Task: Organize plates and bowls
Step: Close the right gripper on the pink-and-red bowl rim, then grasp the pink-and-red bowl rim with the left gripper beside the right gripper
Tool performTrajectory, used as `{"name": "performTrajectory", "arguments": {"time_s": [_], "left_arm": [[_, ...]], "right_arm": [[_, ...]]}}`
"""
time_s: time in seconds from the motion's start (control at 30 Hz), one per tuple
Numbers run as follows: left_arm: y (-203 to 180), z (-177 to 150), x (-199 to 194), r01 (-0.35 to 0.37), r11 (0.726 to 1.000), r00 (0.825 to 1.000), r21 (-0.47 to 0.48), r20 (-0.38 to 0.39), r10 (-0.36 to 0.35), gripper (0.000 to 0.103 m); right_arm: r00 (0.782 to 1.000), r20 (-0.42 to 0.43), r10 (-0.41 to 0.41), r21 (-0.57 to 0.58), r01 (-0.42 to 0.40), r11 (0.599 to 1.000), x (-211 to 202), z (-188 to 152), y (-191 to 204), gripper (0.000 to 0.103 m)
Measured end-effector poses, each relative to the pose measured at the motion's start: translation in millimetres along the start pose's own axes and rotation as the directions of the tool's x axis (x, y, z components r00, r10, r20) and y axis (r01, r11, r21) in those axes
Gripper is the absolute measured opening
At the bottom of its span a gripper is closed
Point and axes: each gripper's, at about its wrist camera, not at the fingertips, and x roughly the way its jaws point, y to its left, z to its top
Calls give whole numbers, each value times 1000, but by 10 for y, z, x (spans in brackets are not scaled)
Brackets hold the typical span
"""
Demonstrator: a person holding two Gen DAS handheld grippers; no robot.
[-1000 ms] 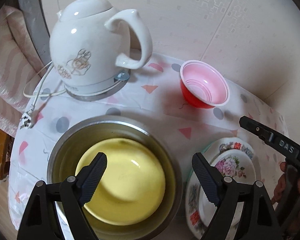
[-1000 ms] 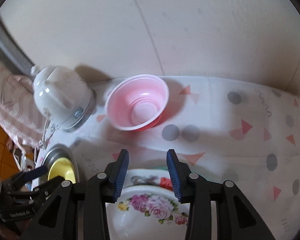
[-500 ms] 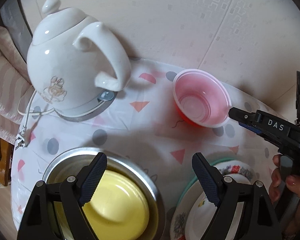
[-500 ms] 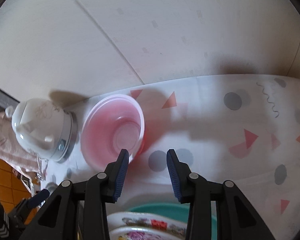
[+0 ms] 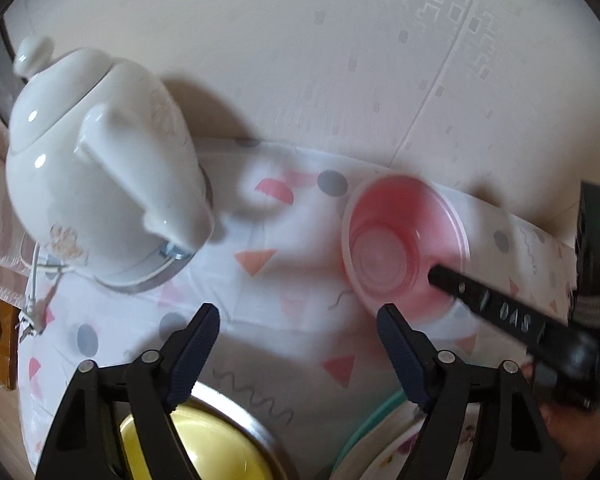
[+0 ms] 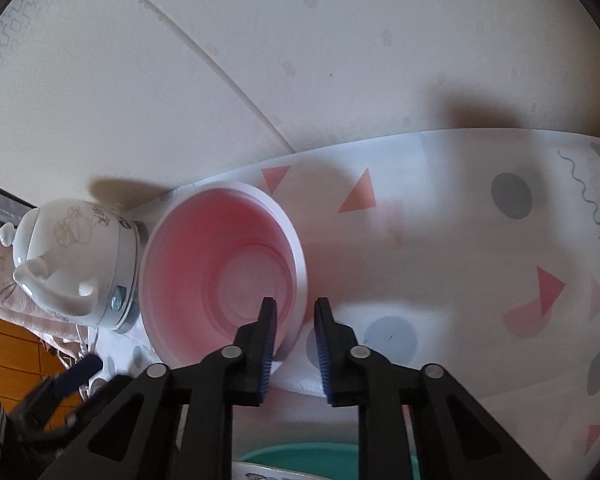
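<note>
Now my right gripper (image 6: 294, 326) is closing over the near rim of the pink bowl (image 6: 220, 276) at middle left — one finger inside, one outside — to lift it. My left gripper (image 5: 298, 334) hangs apart, empty, narrowing.

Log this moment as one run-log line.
stage: grasping pink bowl | right gripper: closing, bowl's rim between jaws | left gripper: closing, nothing between jaws, above tablecloth | kettle: untouched

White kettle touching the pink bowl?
Apart. The left wrist view shows a bare stretch of patterned tablecloth between white kettle and pink bowl.
</note>
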Motion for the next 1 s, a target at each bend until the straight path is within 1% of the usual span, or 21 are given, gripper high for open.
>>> {"name": "performTrajectory", "arguments": {"time_s": [0.1, 0.13, 0.17, 0.23, 0.3, 0.33, 0.43, 0.53, 0.63, 0.8, 1.0], "left_arm": [[-95, 84, 89, 2, 1000, 1000, 29, -2, -2, 70], [-129, 107, 131, -6, 999, 1000, 46, -4, 7, 64], [-156, 128, 181, -14, 998, 1000, 58, -14, 15, 61], [-187, 148, 249, 7, 998, 1000, 59, -31, -5, 47], [-211, 167, 307, 23, 998, 999, 60, -44, -20, 40], [-229, 173, 331, 26, 997, 999, 66, -47, -23, 33], [-269, 200, 395, 35, 995, 998, 88, -55, -31, 21], [-305, 199, 446, 29, 994, 998, 110, -63, -22, 15], [-292, 199, 490, 35, 994, 997, 100, -70, -28, 12], [-283, 185, 528, 41, 993, 997, 108, -73, -33, 12], [-319, 128, 413, 51, 991, 997, 123, -57, -44, 10]], "right_arm": [[1000, 3, 9, 8, -9, 1000, 12, -8, -39, 17], [1000, 1, 10, 11, -10, 1000, 17, -11, -53, 17], [1000, 0, 10, 11, -10, 1000, 16, -15, -63, 17], [1000, 0, 15, 12, -15, 1000, 17, -19, -85, 17], [1000, -1, 8, 10, -8, 1000, 20, -24, -99, 17], [1000, 0, 7, 10, -7, 1000, 32, -17, -81, 17], [1000, 2, 17, 16, -17, 1000, 43, -22, -68, 17], [1000, 5, 15, 10, -15, 1000, 41, -27, -50, 18], [1000, 11, 16, 15, -16, 1000, 7, -45, -67, 17], [1000, 15, 11, 16, -11, 1000, -69, -70, -94, 17], [999, 36, -4, 4, 4, 1000, -166, -98, -59, 16]]}}
